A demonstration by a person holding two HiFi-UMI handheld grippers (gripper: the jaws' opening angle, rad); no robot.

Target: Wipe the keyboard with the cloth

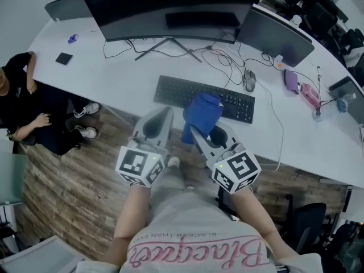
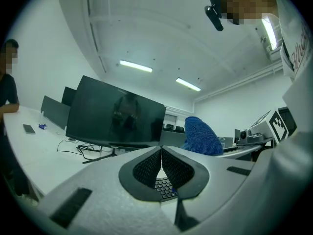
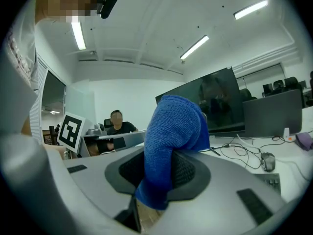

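At the bottom of the frame, nearest the camera, are the person's grey shirt [image 1: 193, 232] and bare forearms, each running up to a marker cube. The left gripper [image 1: 166, 112] sits left of centre, its jaws pressed together with nothing between them. The right gripper [image 1: 195, 131] sits just beside it, its jaws clamped on a blue cloth [image 1: 202, 111]. The cloth bulges up out of the jaws and a short tail hangs below them.

In the head view the cloth covers the middle of the front edge of the black keyboard [image 1: 175, 91]; whether it touches the keys cannot be told. The keyboard lies slanted at the centre of the frame, its front edge close to the near edge of the white desk [image 1: 114, 75].

Bare desk spreads to the keyboard's left, up to a dark phone [image 1: 63, 58] at upper left. Behind the keyboard, cables [image 1: 219, 61] loop around the monitor stand [image 1: 168, 47]. A mouse [image 1: 249, 79] lies just past its right end. Wood floor [image 1: 74, 175] fills the lower left, where a seated person [image 1: 20, 95] is at the desk's edge.
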